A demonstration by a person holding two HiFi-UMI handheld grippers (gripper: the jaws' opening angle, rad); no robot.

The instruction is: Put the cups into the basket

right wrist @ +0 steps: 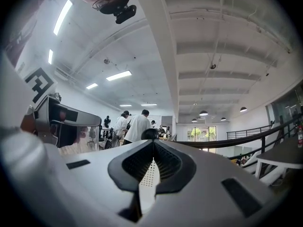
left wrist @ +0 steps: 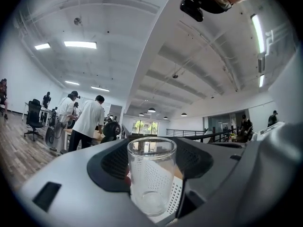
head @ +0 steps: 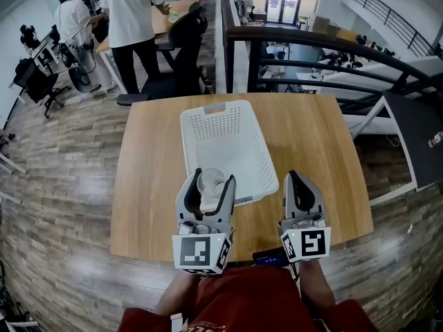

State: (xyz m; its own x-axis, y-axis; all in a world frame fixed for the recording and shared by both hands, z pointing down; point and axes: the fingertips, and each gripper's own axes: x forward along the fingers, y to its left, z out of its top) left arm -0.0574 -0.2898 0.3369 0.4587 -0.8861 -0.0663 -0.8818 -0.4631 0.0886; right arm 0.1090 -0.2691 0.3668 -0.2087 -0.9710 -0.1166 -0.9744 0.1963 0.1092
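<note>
The left gripper (head: 213, 177) is clamped on a clear glass cup (head: 208, 187), one pad pressed on each side of its wall. In the left gripper view the cup stands straight between the dark pads with its open mouth up, and nothing shows inside it. From the head view the cup sits at the near left corner of the white perforated basket (head: 228, 120), over the rim there (whether its base touches the basket or hangs just above it cannot be told). The basket's dotted wall shows through the glass and below it in the left gripper view.

The right gripper (head: 297, 180) is at the near right of the wooden table (head: 152, 178), just beside the basket's near right corner. Its jaws are together, the tips meeting, with nothing between them; only a thin sliver of the basket's mesh shows through the gap lower down.

The basket lies in the middle of the table, its long side running from near to far, and holds no cups. Far to the left, well away from the table, people in white shirts (head: 135, 5) stand at a desk. A dark railing (head: 332, 43) runs along the far right.
</note>
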